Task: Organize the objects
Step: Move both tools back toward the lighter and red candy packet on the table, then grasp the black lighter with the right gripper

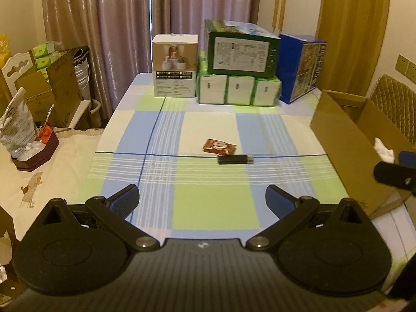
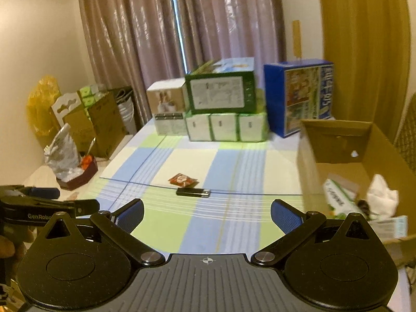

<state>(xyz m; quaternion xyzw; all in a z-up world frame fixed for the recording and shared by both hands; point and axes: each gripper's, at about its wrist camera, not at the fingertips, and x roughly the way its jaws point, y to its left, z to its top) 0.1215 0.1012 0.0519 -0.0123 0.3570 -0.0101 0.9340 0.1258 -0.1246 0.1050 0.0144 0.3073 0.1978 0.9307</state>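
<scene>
A small red snack packet (image 1: pixel 219 146) lies mid-table on the checked cloth, with a black USB stick (image 1: pixel 235 159) just in front of it. Both show again in the right wrist view: packet (image 2: pixel 182 180), stick (image 2: pixel 193 192). My left gripper (image 1: pixel 202 200) hovers open over the near table, nothing between its blue pads. My right gripper (image 2: pixel 207 214) is open too and empty, beside an open cardboard box (image 2: pixel 338 140) holding a white crumpled tissue (image 2: pixel 382 195) and a green-white pack (image 2: pixel 338 199). The same box (image 1: pixel 345 132) is at the right in the left view.
Stacked boxes line the far table edge: a white box (image 1: pixel 174 66), a green box (image 1: pixel 241 49) on tissue packs (image 1: pixel 238 89), a blue box (image 1: pixel 301 67). A side table at left carries a brown tray (image 1: pixel 36 153) and a foil bag (image 1: pixel 18 127).
</scene>
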